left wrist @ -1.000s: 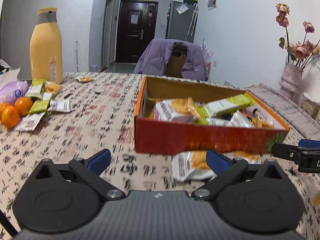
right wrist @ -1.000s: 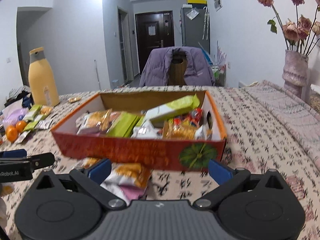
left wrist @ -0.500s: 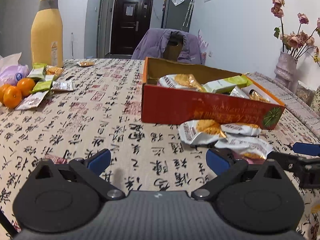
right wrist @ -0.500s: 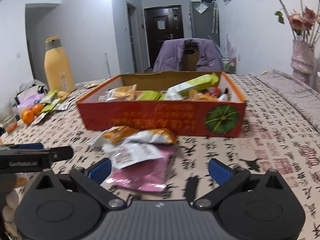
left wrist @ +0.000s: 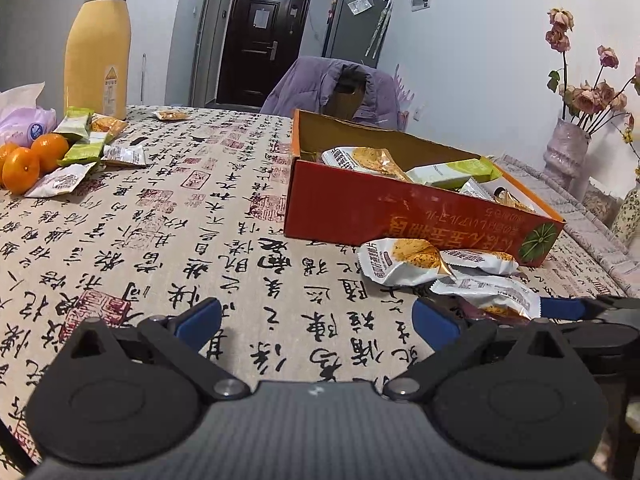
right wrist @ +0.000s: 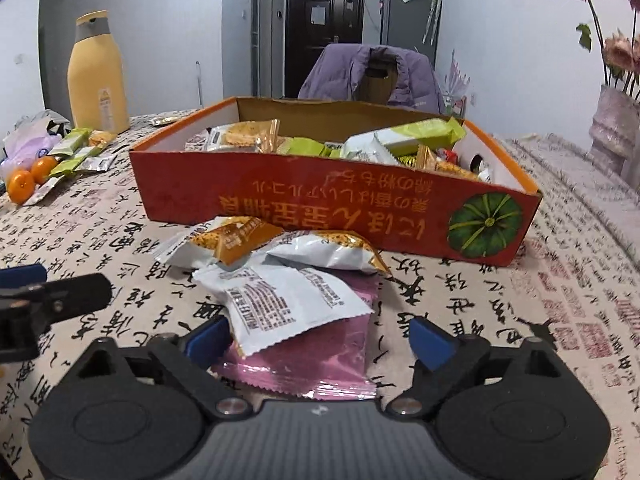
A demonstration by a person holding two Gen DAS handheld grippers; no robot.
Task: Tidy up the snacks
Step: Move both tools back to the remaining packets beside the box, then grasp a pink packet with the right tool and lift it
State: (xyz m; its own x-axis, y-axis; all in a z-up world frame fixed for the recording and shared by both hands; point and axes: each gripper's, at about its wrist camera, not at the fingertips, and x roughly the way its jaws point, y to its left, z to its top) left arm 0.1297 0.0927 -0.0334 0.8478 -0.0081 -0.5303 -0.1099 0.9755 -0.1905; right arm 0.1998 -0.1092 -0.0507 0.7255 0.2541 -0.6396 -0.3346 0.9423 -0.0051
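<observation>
In the left wrist view, the left gripper (left wrist: 316,320) fills the bottom of the frame, its blue-padded fingers spread wide over bare calligraphy-printed tablecloth (left wrist: 168,216), holding nothing. Right of centre sits the shallow red-orange cardboard box (left wrist: 404,212), loaded with snack packets. Just in front of it, lower right, lies a small heap of white-and-orange foil snack packets (left wrist: 436,268). At upper left stand a tall yellow plastic bottle (left wrist: 98,44), two orange mandarins (left wrist: 34,158) and scattered green and white sachets (left wrist: 86,148).

In the right wrist view, the right gripper (right wrist: 320,336) is at the bottom, jaws wide apart, gripping nothing. Between its fingers lie a white packet with printed text (right wrist: 280,304) atop a flat pink foil packet (right wrist: 320,360). Two more packets rest above these, close against the box's (right wrist: 320,208) front wall. The left gripper's (right wrist: 44,292) tip enters at mid left.
</observation>
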